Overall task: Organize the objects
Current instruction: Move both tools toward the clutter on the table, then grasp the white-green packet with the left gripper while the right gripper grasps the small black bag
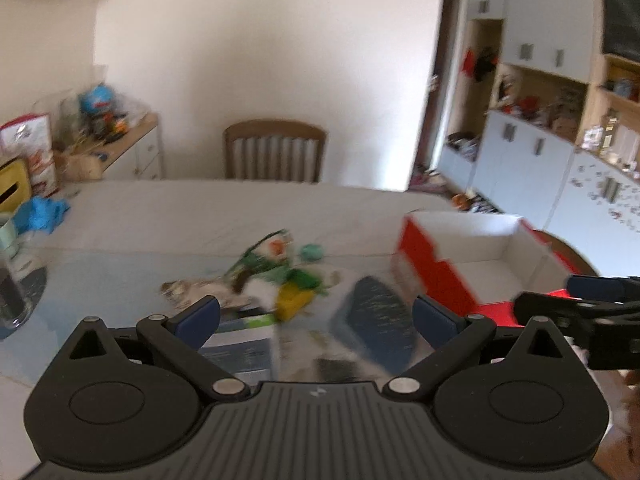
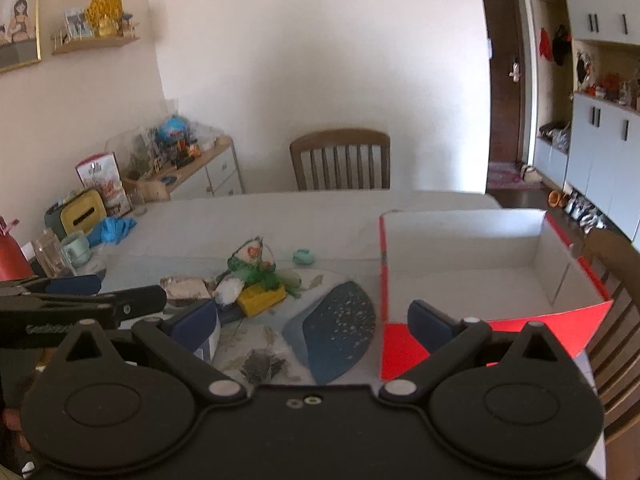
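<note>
1. Left wrist view is blurry; the left gripper hangs over the table with jaws spread wide, holding nothing.
2. Right gripper is spread wide too, with nothing in it.
3. The toys lie in a heap near the middle, just left of the red box, which looks empty.
4. The heap is tangled, so a grab may lift two things or knock one off.
</note>
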